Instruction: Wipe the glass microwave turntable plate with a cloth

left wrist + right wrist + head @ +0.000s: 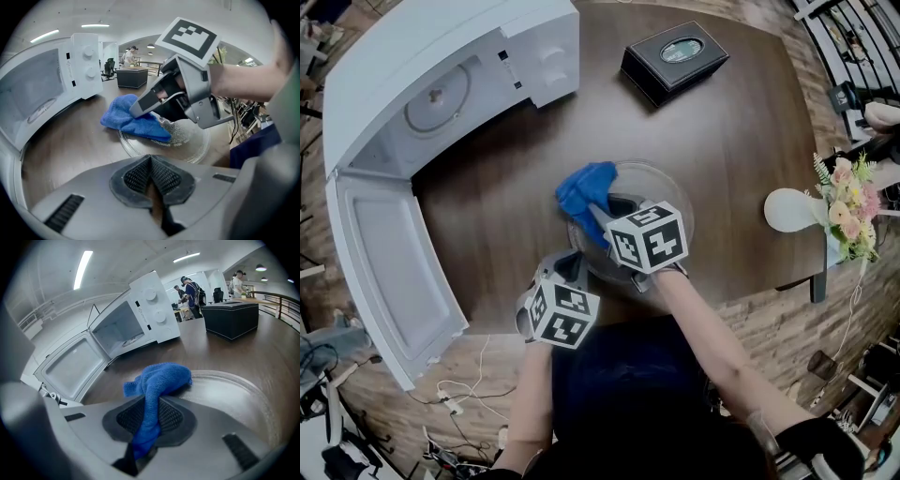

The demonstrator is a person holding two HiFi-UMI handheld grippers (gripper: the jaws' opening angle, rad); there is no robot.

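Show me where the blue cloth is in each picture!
Head view: blue cloth mid-table, on the glass plate's left edge.
Left gripper view: centre-left, under the right claw.
Right gripper view: bottom middle, pinched in that claw.
Shared landmark: open white microwave, up-left of the cloth.

One plate [675,200], one cloth [584,190], one microwave [384,89]

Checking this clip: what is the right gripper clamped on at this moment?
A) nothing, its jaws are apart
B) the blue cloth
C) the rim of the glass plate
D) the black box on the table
B: in the right gripper view the blue cloth runs down between the closed jaws of the right gripper, its free end bunched on the glass plate.
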